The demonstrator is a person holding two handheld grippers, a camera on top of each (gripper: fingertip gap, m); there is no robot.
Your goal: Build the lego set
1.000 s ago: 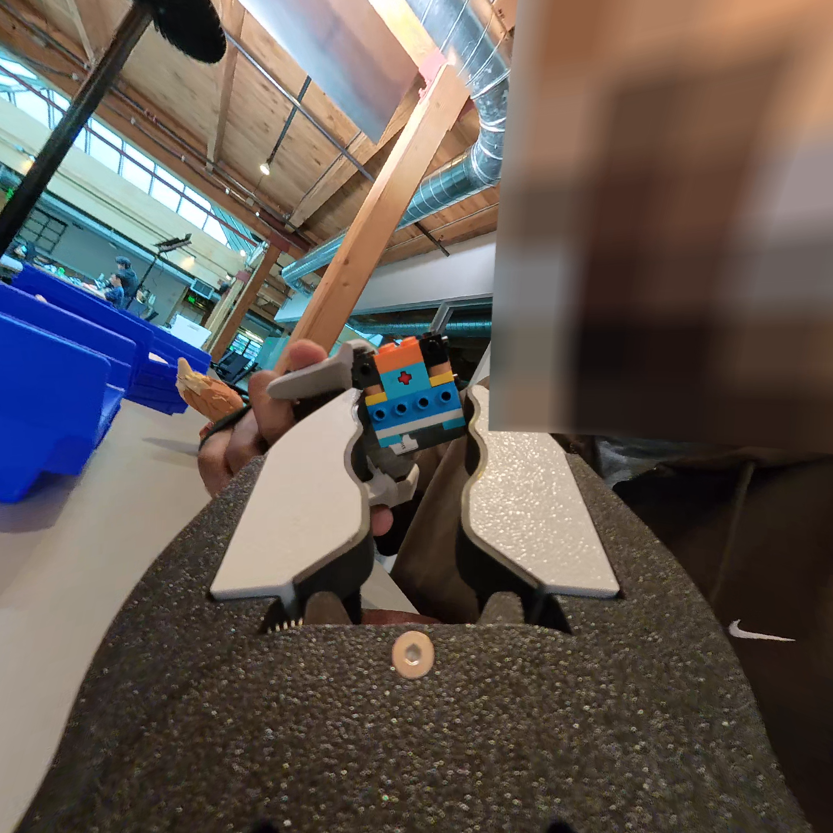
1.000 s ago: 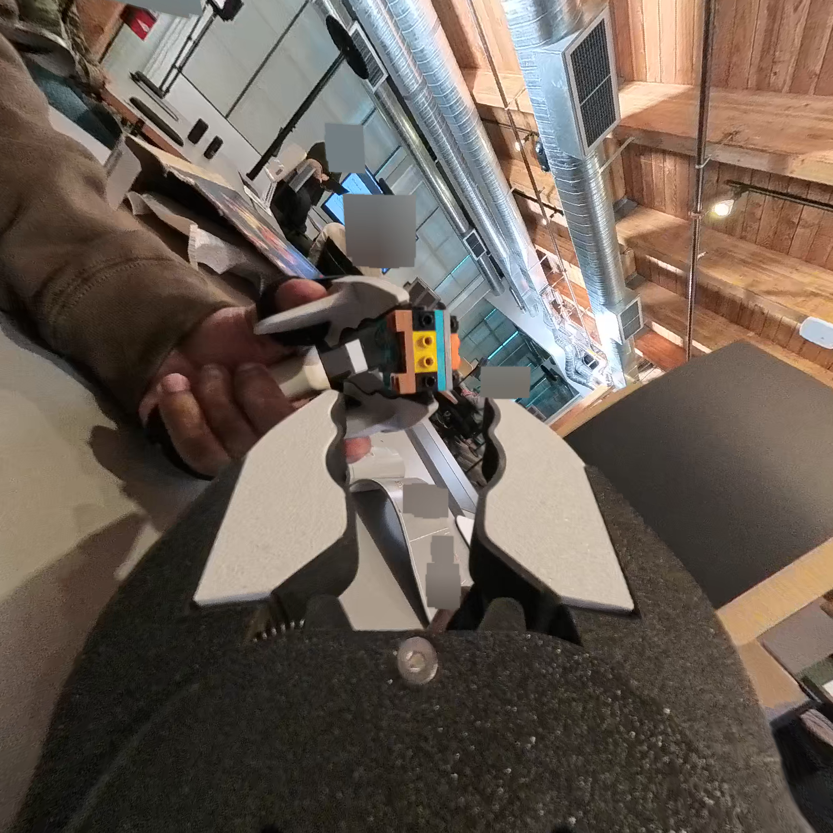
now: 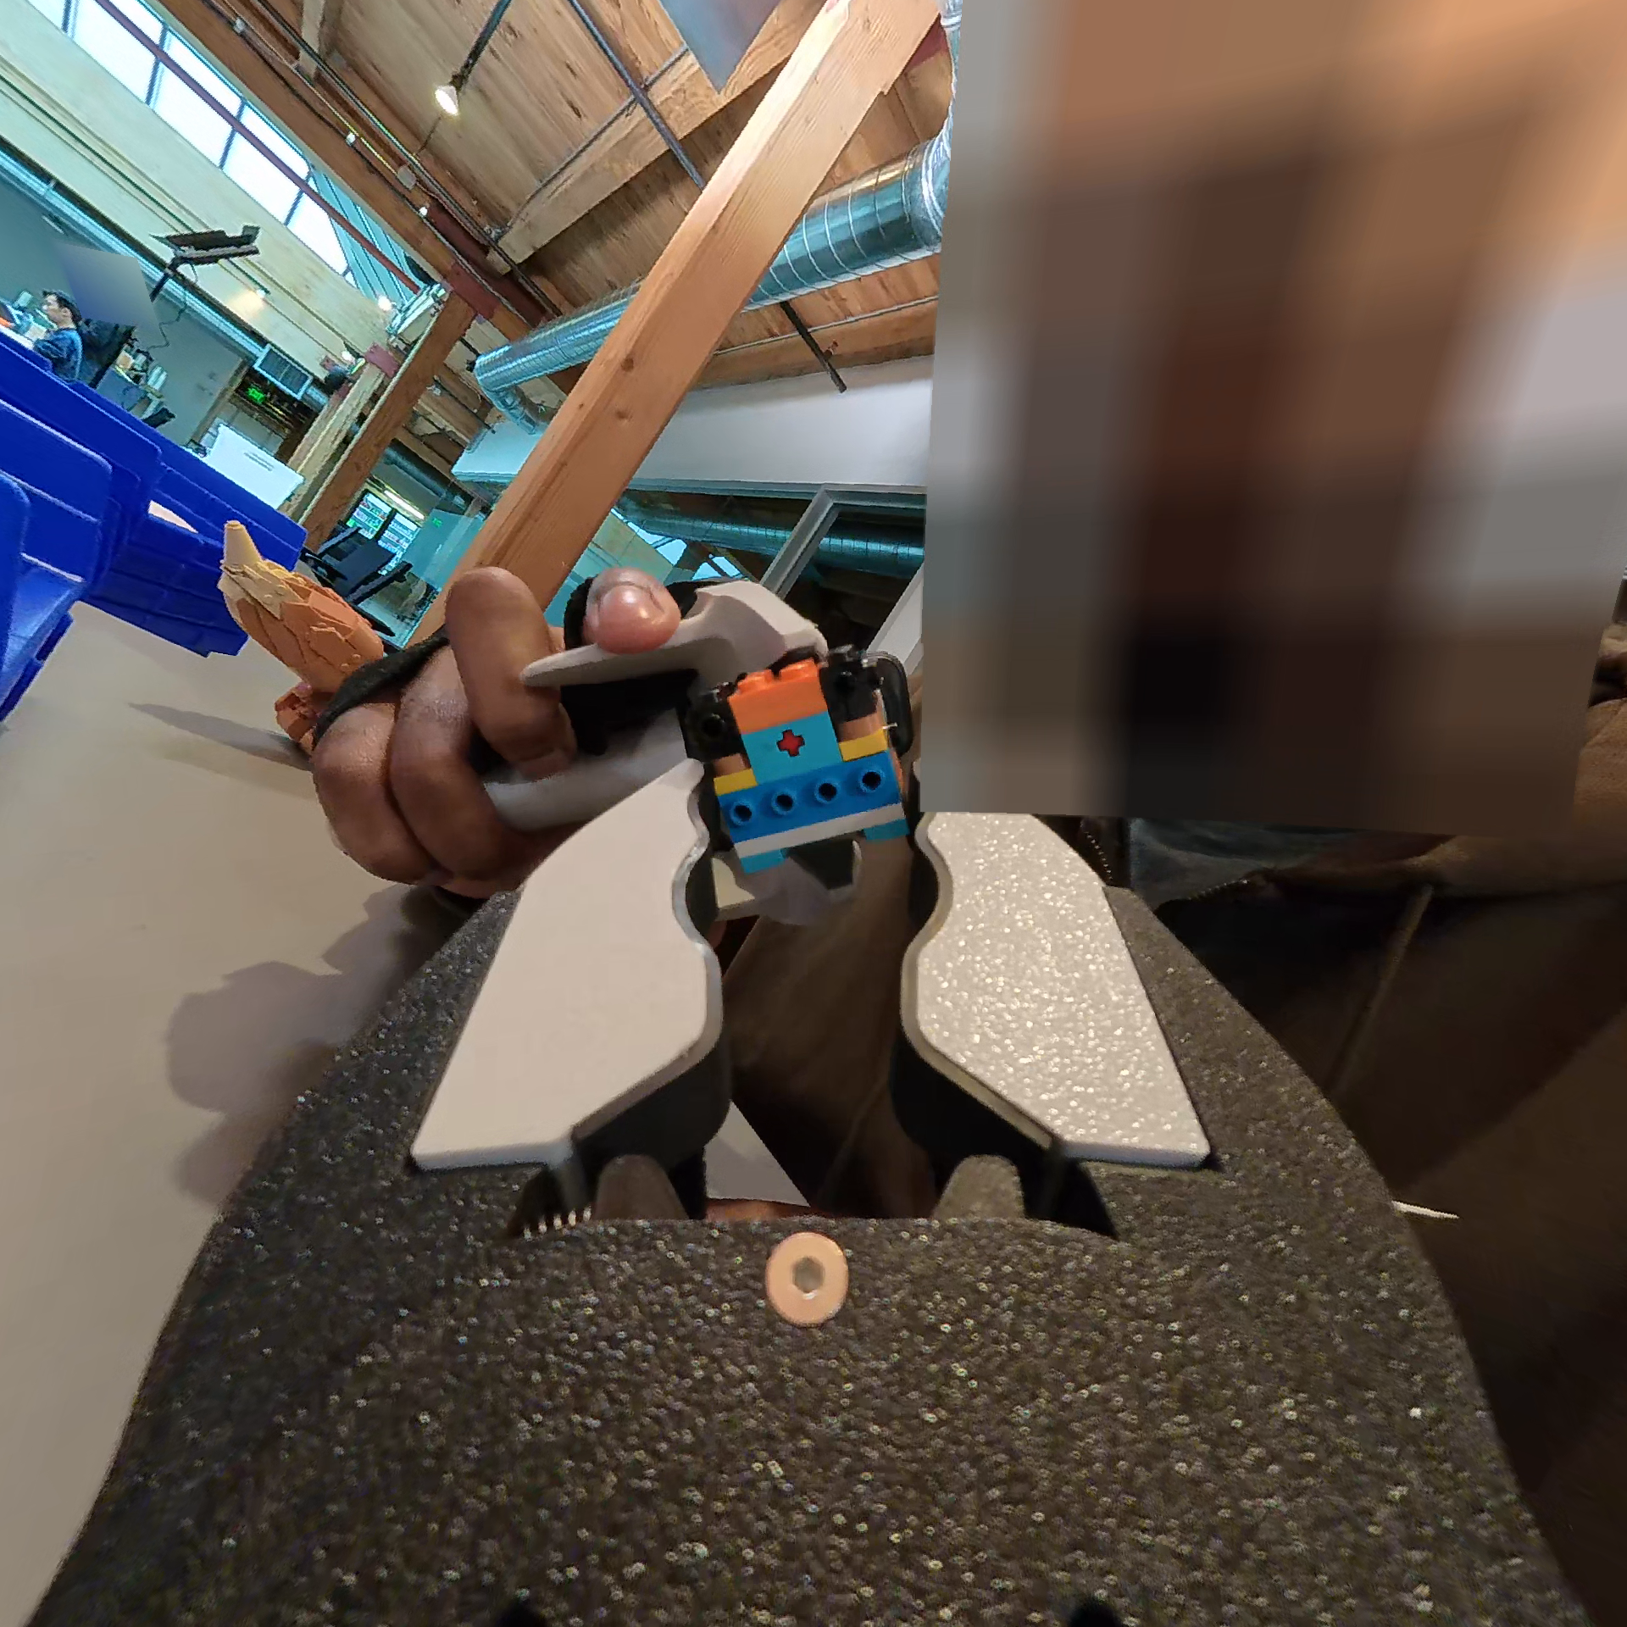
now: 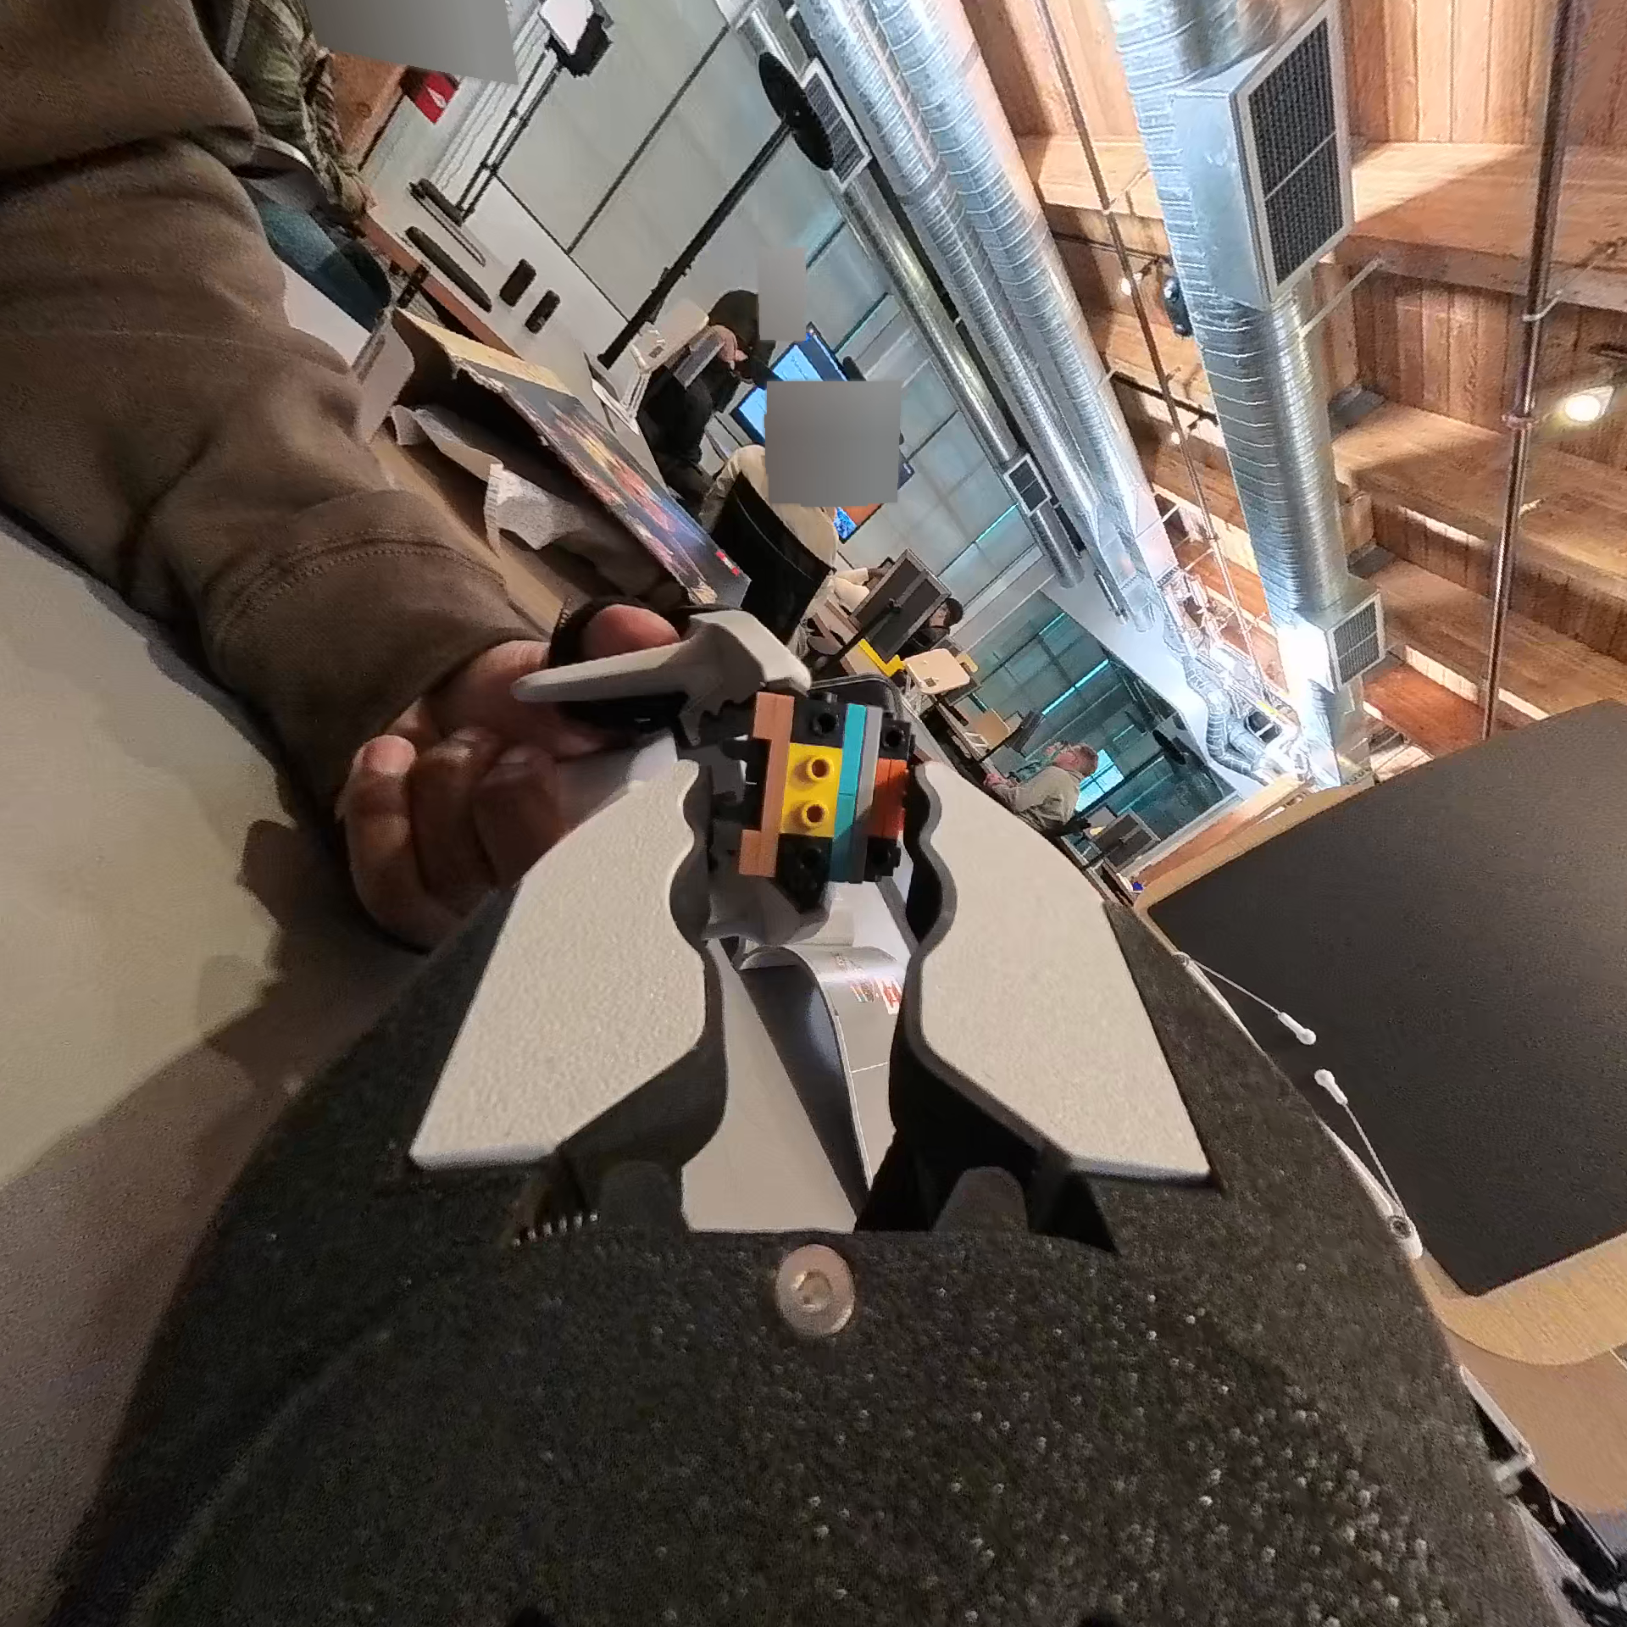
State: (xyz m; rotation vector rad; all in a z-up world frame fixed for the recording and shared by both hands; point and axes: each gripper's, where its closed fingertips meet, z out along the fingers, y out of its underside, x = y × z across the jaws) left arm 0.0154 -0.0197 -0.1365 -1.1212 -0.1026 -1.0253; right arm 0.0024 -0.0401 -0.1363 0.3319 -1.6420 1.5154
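Note:
A small lego assembly [image 3: 806, 766] of orange, teal, blue, yellow and black bricks is held up in the air above the table. My left gripper [image 3: 806, 819] is closed on its sides. In the left wrist view the right gripper [image 3: 669, 651], in a hand, clamps it from above and below. In the right wrist view the same assembly [image 4: 819, 792] shows its brown, yellow and teal side, and my right gripper [image 4: 806, 810] is closed on it. The left gripper [image 4: 687, 669] holds it there from above and below.
Blue bins [image 3: 53, 546] stand at the left on the pale table [image 3: 132, 880]. An orange and tan lego model [image 3: 290, 625] lies behind the hand. A brown sleeve [image 4: 220, 440], an open cardboard box [image 4: 563, 440] and a black panel [image 4: 1409, 968] flank the right view. The tips of both grippers are at nearly the same place.
Both grippers have shifted and tilted slightly with the assembly still held between them. The hand on the other gripper shows more in the left wrist view.

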